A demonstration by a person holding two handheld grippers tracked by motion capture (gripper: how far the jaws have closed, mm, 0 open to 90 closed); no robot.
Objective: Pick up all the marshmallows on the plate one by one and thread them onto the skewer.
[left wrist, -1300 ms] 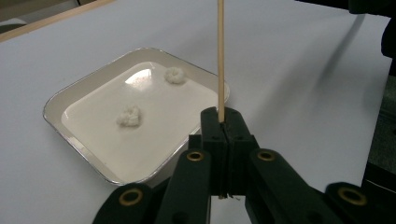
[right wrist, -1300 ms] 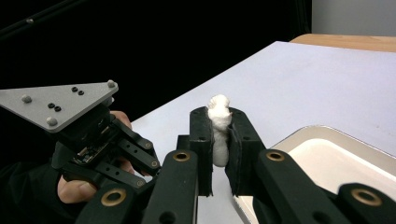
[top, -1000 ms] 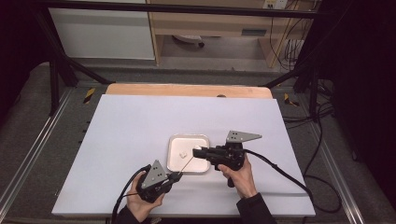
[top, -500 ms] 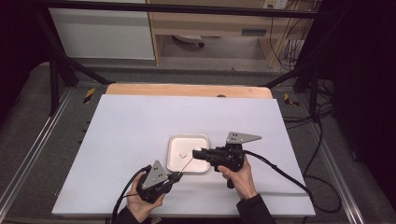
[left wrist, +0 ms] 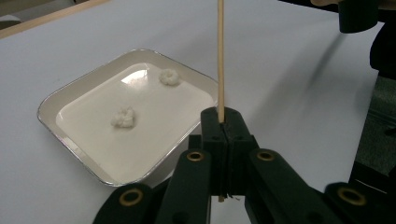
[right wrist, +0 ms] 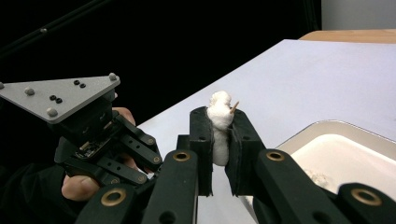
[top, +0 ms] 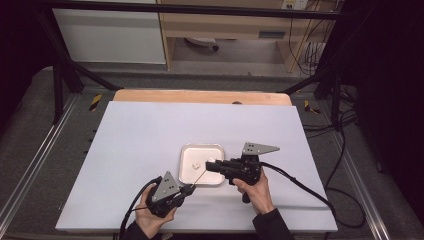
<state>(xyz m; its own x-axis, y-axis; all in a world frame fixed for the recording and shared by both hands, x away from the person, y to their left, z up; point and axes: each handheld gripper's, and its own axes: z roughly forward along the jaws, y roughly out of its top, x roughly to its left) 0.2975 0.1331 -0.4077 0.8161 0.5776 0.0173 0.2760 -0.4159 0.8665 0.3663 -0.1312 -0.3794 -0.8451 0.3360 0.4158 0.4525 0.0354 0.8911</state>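
A thin wooden skewer (left wrist: 220,60) stands clamped in my left gripper (left wrist: 223,122), whose jaws are shut on its lower end. In the high view the skewer (top: 200,176) slants from the left gripper (top: 187,189) up toward my right gripper (top: 212,165). The right gripper (right wrist: 219,122) is shut on a soft white puffy piece (right wrist: 218,103), and the skewer's tip (right wrist: 234,106) pokes out of its side. Two more white pieces (left wrist: 124,116) (left wrist: 169,77) lie in the shallow white tray (left wrist: 51,105).
The tray (top: 186,172) sits near the front middle of the white tabletop (top: 150,135). A wooden strip (top: 200,96) runs along the far edge. Black cables (top: 300,182) trail off the table's right side, and the left gripper (right wrist: 88,126) with its hand is close beside the right one.
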